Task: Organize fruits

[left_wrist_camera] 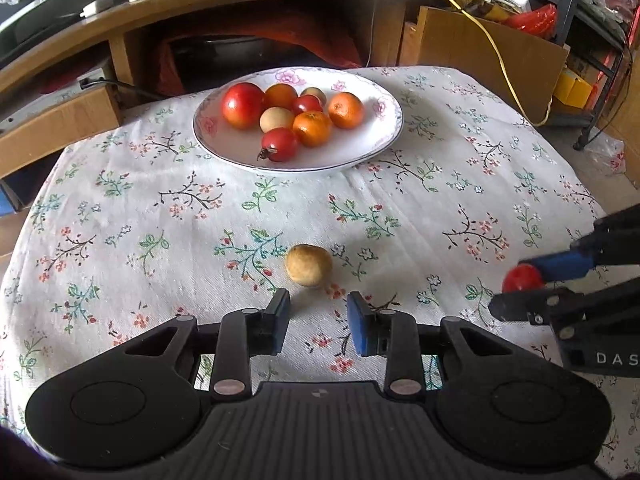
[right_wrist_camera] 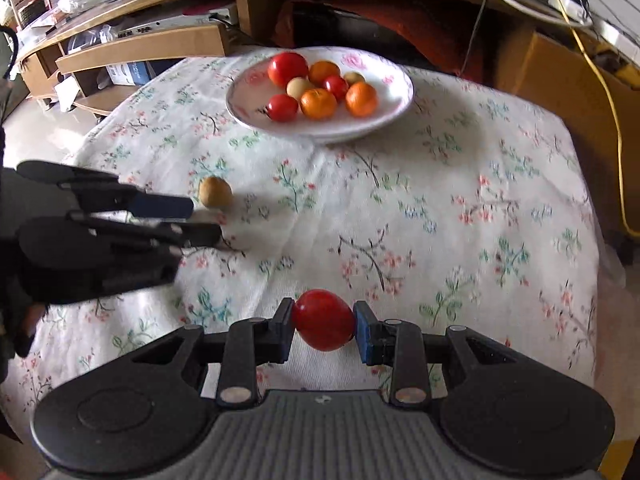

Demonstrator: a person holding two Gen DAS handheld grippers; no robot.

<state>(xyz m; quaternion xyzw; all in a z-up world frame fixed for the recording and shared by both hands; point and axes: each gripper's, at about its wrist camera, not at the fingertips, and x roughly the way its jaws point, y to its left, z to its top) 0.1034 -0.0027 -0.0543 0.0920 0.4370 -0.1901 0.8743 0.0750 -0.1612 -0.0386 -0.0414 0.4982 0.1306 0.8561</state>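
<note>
Glossy red tomato (right_wrist_camera: 323, 319), smooth and round

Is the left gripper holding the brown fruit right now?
No, the left gripper is empty; the brown fruit lies on the tablecloth beyond its fingertips.

Woven cotton-like tablecloth (left_wrist_camera: 160, 216) – matt, faintly ribbed, printed with flowers. Glazed ceramic plate (left_wrist_camera: 372, 136), glossy and smooth, floral rim. Shiny, taut skin on the red tomato (right_wrist_camera: 323, 319); dimpled, softly sheened peel on the mandarins (left_wrist_camera: 346, 110). Dull, slightly rough tan skin on the loose fruit (left_wrist_camera: 309, 265). Matt black plastic on the left gripper (left_wrist_camera: 319, 320) and right gripper (right_wrist_camera: 323, 330), blue rubbery pads (left_wrist_camera: 360, 326), brushed metal pivot pins (left_wrist_camera: 229, 386). Ribbed grey plastic at the base. Behind – satin wood shelving (left_wrist_camera: 224, 4), plain brown cardboard (left_wrist_camera: 488, 48).
</note>
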